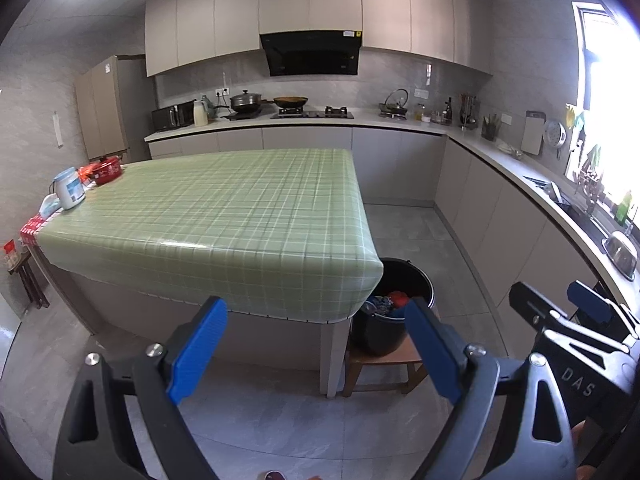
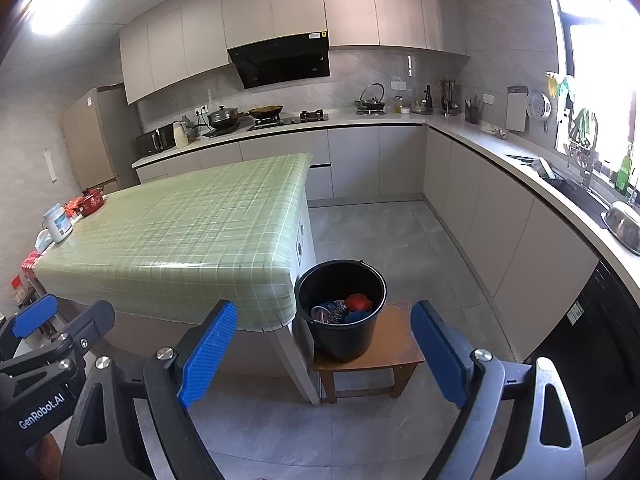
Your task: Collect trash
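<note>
A black bucket (image 2: 342,312) stands on a low brown wooden stool (image 2: 384,356) beside the table's near right corner. It holds trash (image 2: 344,308): red, blue and dark crumpled pieces. In the left wrist view the bucket (image 1: 400,304) is partly hidden behind the table corner. My left gripper (image 1: 316,344) is open and empty, held in front of the table edge. My right gripper (image 2: 324,352) is open and empty, held back from the bucket. Each gripper shows at the edge of the other's view.
The table (image 2: 192,232) has a green plaid cloth. At its far left stand a white jar (image 2: 58,224) and a red pot (image 2: 88,202). Grey kitchen counters (image 2: 500,152) with a stove, pots and a sink run along the back and right. Grey tile floor lies between.
</note>
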Available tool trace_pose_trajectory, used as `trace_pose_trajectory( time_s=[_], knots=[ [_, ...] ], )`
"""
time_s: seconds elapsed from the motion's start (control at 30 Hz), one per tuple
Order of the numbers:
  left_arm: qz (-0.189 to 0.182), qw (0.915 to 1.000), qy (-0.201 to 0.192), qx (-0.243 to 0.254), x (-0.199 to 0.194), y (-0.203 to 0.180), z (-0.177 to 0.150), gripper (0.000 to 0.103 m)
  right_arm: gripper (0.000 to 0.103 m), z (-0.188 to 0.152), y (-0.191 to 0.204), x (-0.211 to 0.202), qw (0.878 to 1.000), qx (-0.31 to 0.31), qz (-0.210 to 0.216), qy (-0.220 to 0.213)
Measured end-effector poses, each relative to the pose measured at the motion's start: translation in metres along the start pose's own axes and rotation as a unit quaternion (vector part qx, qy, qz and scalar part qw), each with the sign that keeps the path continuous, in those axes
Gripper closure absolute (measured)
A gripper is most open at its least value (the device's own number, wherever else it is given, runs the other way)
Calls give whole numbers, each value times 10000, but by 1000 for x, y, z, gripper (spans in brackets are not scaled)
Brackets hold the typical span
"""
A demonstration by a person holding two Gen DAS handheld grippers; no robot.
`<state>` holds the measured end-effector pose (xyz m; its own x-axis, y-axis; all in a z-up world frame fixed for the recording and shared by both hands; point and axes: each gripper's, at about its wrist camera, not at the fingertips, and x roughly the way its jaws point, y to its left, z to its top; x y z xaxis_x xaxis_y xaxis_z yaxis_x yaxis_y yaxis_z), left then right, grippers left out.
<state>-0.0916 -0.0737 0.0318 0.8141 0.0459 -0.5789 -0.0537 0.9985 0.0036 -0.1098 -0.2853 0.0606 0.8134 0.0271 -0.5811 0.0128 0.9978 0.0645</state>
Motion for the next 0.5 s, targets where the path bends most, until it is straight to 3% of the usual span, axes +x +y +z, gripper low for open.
trace_pose_trajectory(
  time_s=[0.5],
  knots=[
    [66,10000,-20,-32,-7,-1,-1,11,12,0,4,-2,9999,-105,78,7]
  ],
)
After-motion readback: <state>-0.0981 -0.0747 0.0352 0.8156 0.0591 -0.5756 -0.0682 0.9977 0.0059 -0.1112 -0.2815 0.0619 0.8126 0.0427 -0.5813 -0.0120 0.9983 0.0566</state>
